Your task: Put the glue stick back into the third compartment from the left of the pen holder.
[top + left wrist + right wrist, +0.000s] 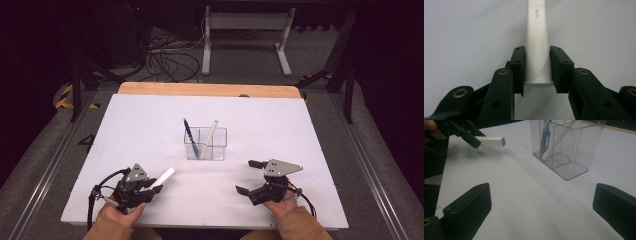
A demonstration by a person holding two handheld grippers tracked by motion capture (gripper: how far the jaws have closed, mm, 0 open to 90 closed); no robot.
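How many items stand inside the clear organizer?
2: a blue pen in the left compartment of the organizer, and a white pen leaning beside it. No others visible.

tongs (150, 189): black, brass rivets | grey plates | sleeves (300, 225): seemingly tan

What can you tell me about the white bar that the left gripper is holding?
The white bar is a long, flat, matte stick with squared edges and a blunt rectangular end, plastic by its look. Small grey characters are printed near its far part in the left gripper view. The left gripper is shut on it, a black pad pressing each long side near one end; most of its length sticks out forward. It is held above the white table, pointing up and to the right in the high view, apart from the clear organizer.
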